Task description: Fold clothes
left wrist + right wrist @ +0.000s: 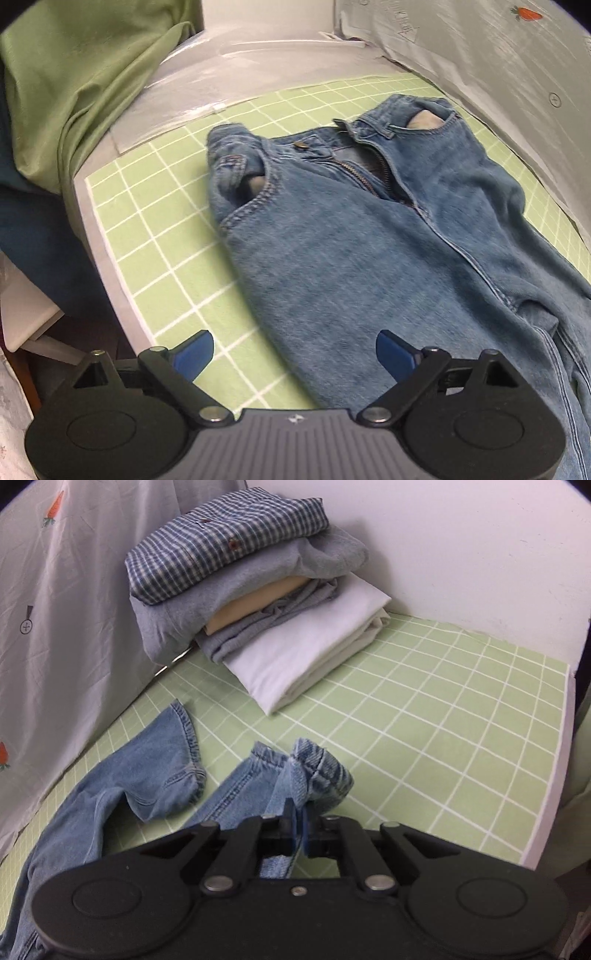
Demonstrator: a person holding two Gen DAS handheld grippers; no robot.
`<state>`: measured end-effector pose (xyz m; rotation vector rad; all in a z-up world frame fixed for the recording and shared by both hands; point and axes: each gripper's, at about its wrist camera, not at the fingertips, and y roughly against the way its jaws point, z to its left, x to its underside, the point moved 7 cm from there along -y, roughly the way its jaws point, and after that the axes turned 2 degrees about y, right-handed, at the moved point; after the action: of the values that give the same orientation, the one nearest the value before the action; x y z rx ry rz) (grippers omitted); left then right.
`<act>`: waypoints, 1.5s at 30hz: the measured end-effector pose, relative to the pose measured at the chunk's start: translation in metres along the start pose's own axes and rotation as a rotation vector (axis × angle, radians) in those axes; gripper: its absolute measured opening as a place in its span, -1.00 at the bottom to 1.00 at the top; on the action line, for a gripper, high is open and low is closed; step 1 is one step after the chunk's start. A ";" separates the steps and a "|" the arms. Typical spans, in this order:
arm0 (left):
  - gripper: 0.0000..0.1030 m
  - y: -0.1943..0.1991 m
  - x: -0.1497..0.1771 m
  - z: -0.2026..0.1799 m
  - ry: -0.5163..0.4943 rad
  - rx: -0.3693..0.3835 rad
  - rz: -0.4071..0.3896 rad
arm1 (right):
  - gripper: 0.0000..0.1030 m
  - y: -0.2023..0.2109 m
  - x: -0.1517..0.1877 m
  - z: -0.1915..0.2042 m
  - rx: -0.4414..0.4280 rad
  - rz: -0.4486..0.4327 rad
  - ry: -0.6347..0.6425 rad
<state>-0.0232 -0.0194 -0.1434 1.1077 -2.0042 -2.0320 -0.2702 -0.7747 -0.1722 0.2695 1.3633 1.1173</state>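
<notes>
We see the left gripper (294, 352) spread wide above the jeans (369, 236) | right gripper (295, 821) clamped on one leg hem (317, 771) | jeans flat on checked bench (147, 236).

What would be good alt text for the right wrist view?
The right tongs are shut on the hem of one jeans leg, lifted off a green checked mat. The other leg lies flat; a stack of folded clothes sits behind.
</notes>
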 end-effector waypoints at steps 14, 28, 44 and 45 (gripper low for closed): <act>-0.93 -0.025 -0.010 0.007 0.062 0.100 0.030 | -0.93 0.043 -0.003 0.001 0.106 -0.094 0.053; -0.51 -0.008 -0.015 0.017 -0.029 0.029 -0.019 | -0.35 0.006 0.065 -0.044 0.276 0.104 0.101; 0.64 -0.009 -0.024 -0.088 -0.263 0.052 -0.059 | 0.50 -0.010 0.018 0.064 0.105 -0.027 0.156; 0.64 -0.015 -0.022 -0.098 -0.277 0.056 -0.042 | 0.49 -0.017 0.019 0.074 0.074 -0.014 0.143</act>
<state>0.0514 -0.0879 -0.1365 0.9279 -2.1910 -2.2742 -0.2024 -0.7365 -0.1772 0.2371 1.5331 1.0925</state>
